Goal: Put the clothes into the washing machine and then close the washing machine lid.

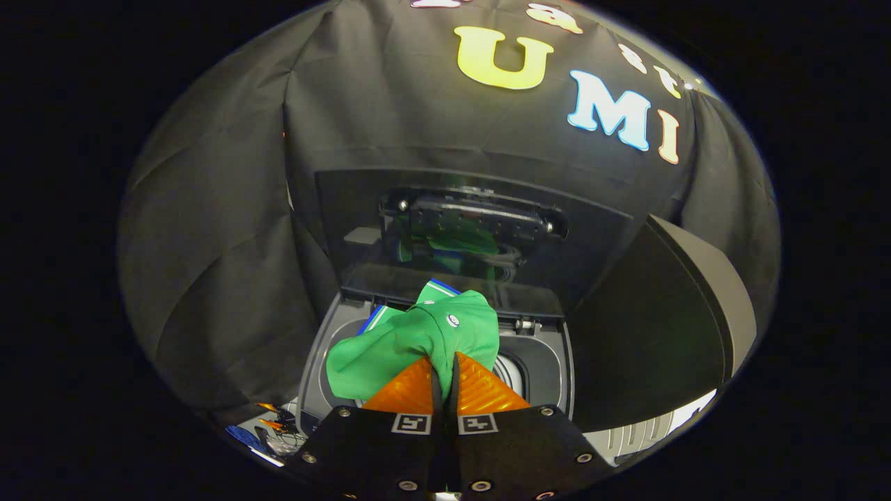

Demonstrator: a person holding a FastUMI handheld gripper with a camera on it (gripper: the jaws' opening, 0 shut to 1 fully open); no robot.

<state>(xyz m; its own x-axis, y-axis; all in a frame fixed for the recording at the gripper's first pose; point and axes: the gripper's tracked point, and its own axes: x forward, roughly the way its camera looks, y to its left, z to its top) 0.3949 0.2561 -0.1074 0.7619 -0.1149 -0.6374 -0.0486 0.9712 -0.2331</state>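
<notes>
Gripper view: gripper [445, 362] pinching green garment with blue-white trim [418, 337], hanging over grey top-loading washing machine's opening [539, 362]; dark glass lid [473, 236] upright behind; small clutter [275, 431] beside machine.

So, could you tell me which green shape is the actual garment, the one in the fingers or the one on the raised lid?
The green garment pinched in the gripper over the washer opening is real; the green on the lid is its reflection.

Black cloth [230, 229] drapes the booth wall across the upper and left parts of the picture — creased and hanging in folds. At the right stands a dark slanted panel [668, 320] with a paler edge. At the lower left lies a small clutter of orange and blue objects [268, 426] — too small to identify.
</notes>
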